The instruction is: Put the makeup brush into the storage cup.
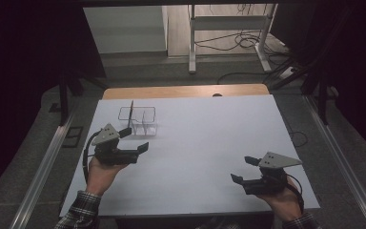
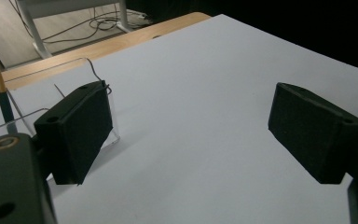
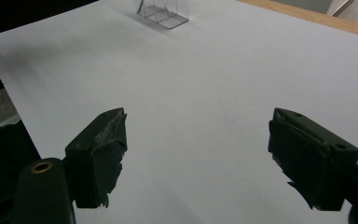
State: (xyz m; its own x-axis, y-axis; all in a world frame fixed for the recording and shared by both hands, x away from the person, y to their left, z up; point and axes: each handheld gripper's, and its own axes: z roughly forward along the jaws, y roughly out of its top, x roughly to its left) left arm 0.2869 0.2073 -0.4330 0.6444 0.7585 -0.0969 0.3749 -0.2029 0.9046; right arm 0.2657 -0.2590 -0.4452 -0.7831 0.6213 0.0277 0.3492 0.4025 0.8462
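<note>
A clear plastic holder (image 1: 140,120) with several compartments stands on the white table (image 1: 205,138) at the far left. A dark pencil (image 1: 131,111) with a gold band stands upright in it. My left gripper (image 1: 136,139) is just in front of the holder, open, nothing between its jaws. In the left gripper view the left gripper (image 2: 191,135) has one jaw close beside the holder (image 2: 70,74), with the pencil (image 2: 1,95) at the left. My right gripper (image 1: 243,170) hovers near the front right edge, open and empty. The right gripper (image 3: 196,158) faces bare table, with the holder (image 3: 162,14) far off.
A wooden strip (image 1: 186,90) runs along the table's far edge. Beyond it on the floor stand a white metal frame (image 1: 228,28) and loose cables (image 1: 248,40). Dark curtains close in both sides. Metal rails (image 1: 43,167) flank the table.
</note>
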